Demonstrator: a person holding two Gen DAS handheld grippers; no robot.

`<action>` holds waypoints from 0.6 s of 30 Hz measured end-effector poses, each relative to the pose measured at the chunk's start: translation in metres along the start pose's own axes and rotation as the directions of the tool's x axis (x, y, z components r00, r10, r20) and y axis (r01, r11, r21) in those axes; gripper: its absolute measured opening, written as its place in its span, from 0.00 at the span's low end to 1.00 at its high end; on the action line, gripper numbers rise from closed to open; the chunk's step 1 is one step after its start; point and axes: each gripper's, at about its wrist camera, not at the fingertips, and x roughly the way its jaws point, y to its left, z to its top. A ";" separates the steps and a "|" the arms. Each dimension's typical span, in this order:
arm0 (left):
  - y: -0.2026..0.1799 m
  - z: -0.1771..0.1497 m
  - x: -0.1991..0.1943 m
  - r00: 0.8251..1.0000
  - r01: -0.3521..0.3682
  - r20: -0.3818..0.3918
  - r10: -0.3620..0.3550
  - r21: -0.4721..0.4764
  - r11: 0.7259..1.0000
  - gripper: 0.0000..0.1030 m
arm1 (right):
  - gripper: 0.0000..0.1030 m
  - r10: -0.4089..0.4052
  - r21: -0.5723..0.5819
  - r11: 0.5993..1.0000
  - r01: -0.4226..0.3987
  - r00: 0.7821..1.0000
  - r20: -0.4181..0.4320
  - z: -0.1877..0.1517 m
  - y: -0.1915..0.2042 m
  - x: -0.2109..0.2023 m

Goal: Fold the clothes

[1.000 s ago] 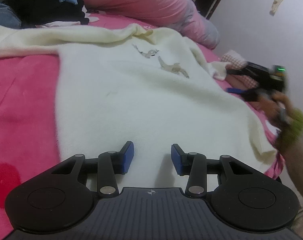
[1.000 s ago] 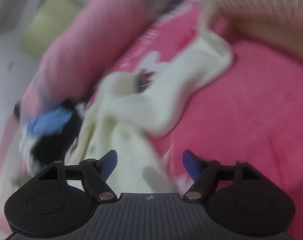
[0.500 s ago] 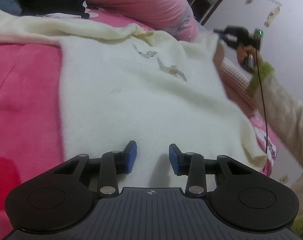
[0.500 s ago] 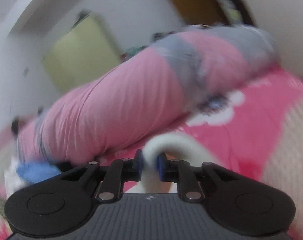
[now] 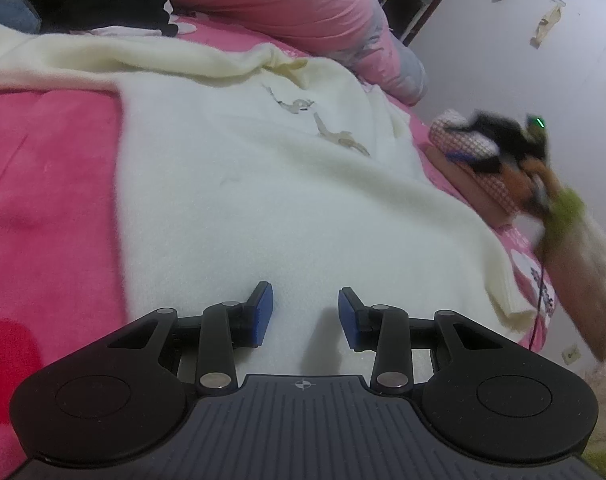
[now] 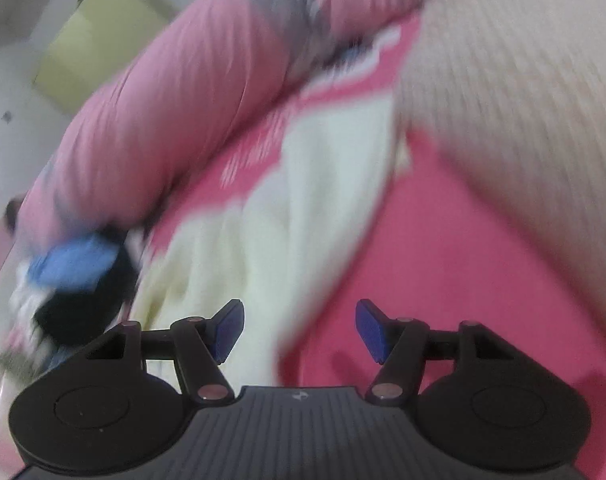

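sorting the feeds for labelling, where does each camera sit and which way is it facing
Left wrist: sits on the left tongs, looking down and forward over the cream sweater on the pink bedspread; its own open fingers show, and the right tongs, blurred, in a hand.
Right wrist: sits on the right tongs, jaws opening with nothing between them, facing the pink bolster across the bed; a ribbed sleeve fills the right.
Shared: sweater, bedspread, bolster, dark clothes pile.
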 end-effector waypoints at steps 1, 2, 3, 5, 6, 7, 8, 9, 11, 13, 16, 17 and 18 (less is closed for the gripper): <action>-0.001 0.001 0.000 1.000 -0.005 -0.002 0.005 -0.001 1.000 0.37 | 0.62 0.012 0.003 1.000 -0.012 0.999 -0.032 -0.018 -0.001 -0.007; -0.003 0.001 0.000 1.000 -0.012 -0.006 0.012 0.000 1.000 0.37 | 0.60 0.014 0.014 1.000 -0.013 0.999 -0.045 -0.037 -0.002 -0.015; -0.005 0.002 0.000 1.000 -0.019 -0.009 0.019 0.001 1.000 0.38 | 0.60 0.016 0.025 1.000 -0.015 0.998 -0.057 -0.056 -0.003 -0.023; -0.009 0.003 0.000 0.999 -0.036 -0.012 0.036 0.001 0.999 0.39 | 0.59 0.043 0.054 0.998 -0.041 0.998 -0.036 -0.085 -0.007 -0.040; -0.011 0.004 -0.001 0.999 -0.046 -0.013 0.046 0.000 0.999 0.39 | 0.59 0.057 0.068 0.996 -0.055 0.998 -0.025 -0.099 -0.009 -0.048; -0.015 0.004 -0.002 0.998 -0.059 -0.011 0.059 0.003 0.998 0.41 | 0.59 0.063 0.081 0.995 -0.063 0.998 -0.004 -0.110 -0.011 -0.055; -0.020 0.005 -0.005 0.997 -0.070 -0.005 0.071 0.012 0.997 0.42 | 0.59 0.064 0.056 0.996 -0.065 0.998 0.029 -0.127 -0.009 -0.070; -0.025 0.005 -0.007 0.997 -0.076 0.002 0.076 0.029 0.997 0.42 | 0.59 0.064 0.031 0.997 -0.066 0.996 0.062 -0.144 -0.006 -0.084; -0.036 0.005 -0.012 0.997 -0.076 0.014 0.076 0.069 0.995 0.43 | 0.59 0.067 -0.058 0.996 -0.060 0.990 0.123 -0.177 0.004 -0.112; -0.051 0.003 -0.011 0.999 -0.054 0.013 0.053 0.119 0.991 0.45 | 0.59 0.061 -0.200 0.979 -0.026 0.984 0.170 -0.207 0.023 -0.134; -0.079 -0.003 -0.002 1.000 0.003 -0.013 0.000 0.205 0.979 0.49 | 0.59 0.060 -0.412 0.911 0.027 0.979 0.196 -0.244 0.056 -0.153; -0.089 -0.006 0.002 1.000 0.020 -0.024 -0.015 0.244 0.970 0.50 | 0.59 0.066 -0.477 0.878 0.036 0.978 0.195 -0.258 0.066 -0.158; -0.100 -0.011 0.008 0.999 0.036 -0.035 -0.027 0.289 0.957 0.52 | 0.59 0.074 -0.524 0.851 0.032 0.981 0.180 -0.266 0.076 -0.155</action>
